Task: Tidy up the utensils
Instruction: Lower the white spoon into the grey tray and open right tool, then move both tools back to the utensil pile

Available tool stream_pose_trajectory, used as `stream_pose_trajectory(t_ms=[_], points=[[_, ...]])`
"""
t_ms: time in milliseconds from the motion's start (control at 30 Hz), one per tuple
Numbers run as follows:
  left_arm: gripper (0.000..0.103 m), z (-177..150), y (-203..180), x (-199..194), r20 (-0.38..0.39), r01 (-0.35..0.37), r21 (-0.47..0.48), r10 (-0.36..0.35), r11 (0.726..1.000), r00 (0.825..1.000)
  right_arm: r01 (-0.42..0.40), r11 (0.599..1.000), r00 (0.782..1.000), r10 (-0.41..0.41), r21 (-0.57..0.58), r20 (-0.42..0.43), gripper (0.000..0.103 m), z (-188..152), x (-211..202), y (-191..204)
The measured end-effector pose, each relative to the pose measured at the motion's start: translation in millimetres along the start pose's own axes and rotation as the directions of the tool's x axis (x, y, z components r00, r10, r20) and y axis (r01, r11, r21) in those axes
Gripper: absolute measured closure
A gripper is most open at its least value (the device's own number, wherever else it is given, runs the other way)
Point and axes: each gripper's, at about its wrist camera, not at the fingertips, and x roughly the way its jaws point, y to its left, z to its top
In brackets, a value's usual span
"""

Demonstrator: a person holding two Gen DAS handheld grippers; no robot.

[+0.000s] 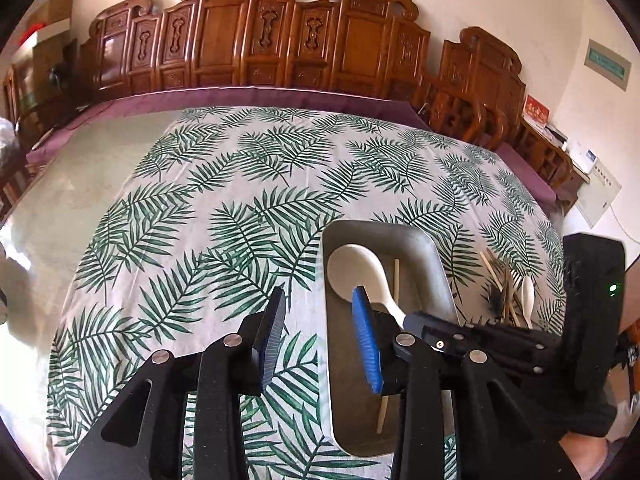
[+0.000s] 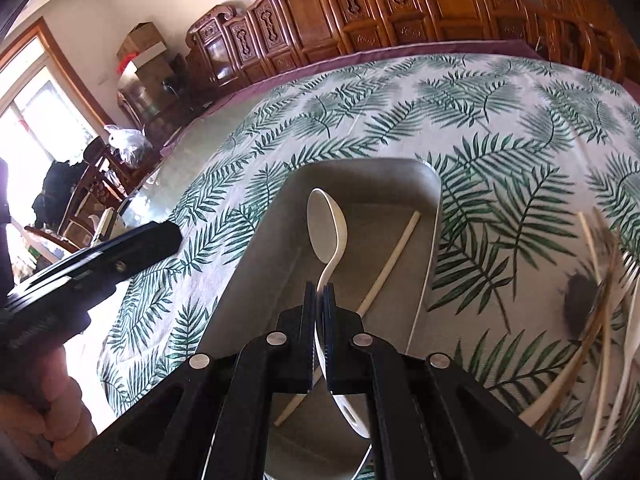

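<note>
The right gripper (image 2: pixel 319 300) is pinching the white spoon (image 2: pixel 326 228) at its thin, smooth, likely slippery handle over the tray (image 2: pixel 256 248), while the left gripper's (image 1: pixel 320 320) fingers are hanging spread and empty beside the tray.

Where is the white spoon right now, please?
The white spoon is clamped by its handle in the right gripper, over the grey tray, beside a chopstick.

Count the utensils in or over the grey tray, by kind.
white spoon: 1, gripped by the right claw over the tray
chopstick: 1, lying in the tray
Total: 2
</note>
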Motion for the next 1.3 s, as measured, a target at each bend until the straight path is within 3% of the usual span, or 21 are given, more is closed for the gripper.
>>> stream_pose_trajectory(t_ms=[233,400,533,600,700,767,867,1067,1300], points=[[0.062,1.5,3.1,-2.6,0.011,-0.005,-0.008,0.005,1.0,1.0,-0.035,0.999,0.999,0.035,-0.01,-0.006,0.095,-4.2,0.3,2.0],[0.059,0.2,-1.3,-4.4,0.018,-0.007,0.001,0.007,1.0,1.0,-0.039,0.999,0.999,0.04,-0.038,0.028,0.095,-5.2,-24.0,-0.5],[0.048,-1.5,-12.9,-5.6,0.022,0.008,0.007,-0.008,1.0,1.0,0.01,0.995,0.996,-0.001,-0.095,0.087,0.095,-9.1,-60.8,-8.3],[0.036,-2.0,-20.9,-6.8,0.03,0.019,0.016,-0.019,1.0,0.999,0.054,0.99,0.992,-0.039,-0.127,0.117,0.095,-11.1,-81.9,-18.5],[0.032,-1.2,-39.2,-9.1,0.045,0.036,0.032,-0.037,0.999,0.998,0.119,0.981,0.984,-0.095,-0.152,0.153,0.095,-14.2,-109.2,-38.8],[0.032,-2.1,-53.0,-11.2,0.056,0.051,0.044,-0.054,0.998,0.997,0.16,0.974,0.977,-0.132,-0.163,0.17,0.095,-15.3,-125.2,-54.1],[0.031,-6.2,-75.4,-12.7,0.06,0.066,0.081,-0.071,0.995,0.996,0.215,0.96,0.965,-0.181,-0.179,0.19,0.081,-18.2,-142.2,-79.1],[0.031,-19.2,-114.4,-9.5,0.042,0.105,0.141,-0.112,0.984,0.993,0.299,0.937,0.947,-0.269,-0.179,0.175,0.081,-33.5,-144.2,-128.5],[0.032,-34.7,-150.3,0.2,0.009,0.16,0.197,-0.165,0.967,0.986,0.245,0.965,0.966,-0.236,-0.09,0.102,0.081,-53.3,-126.0,-166.0]])
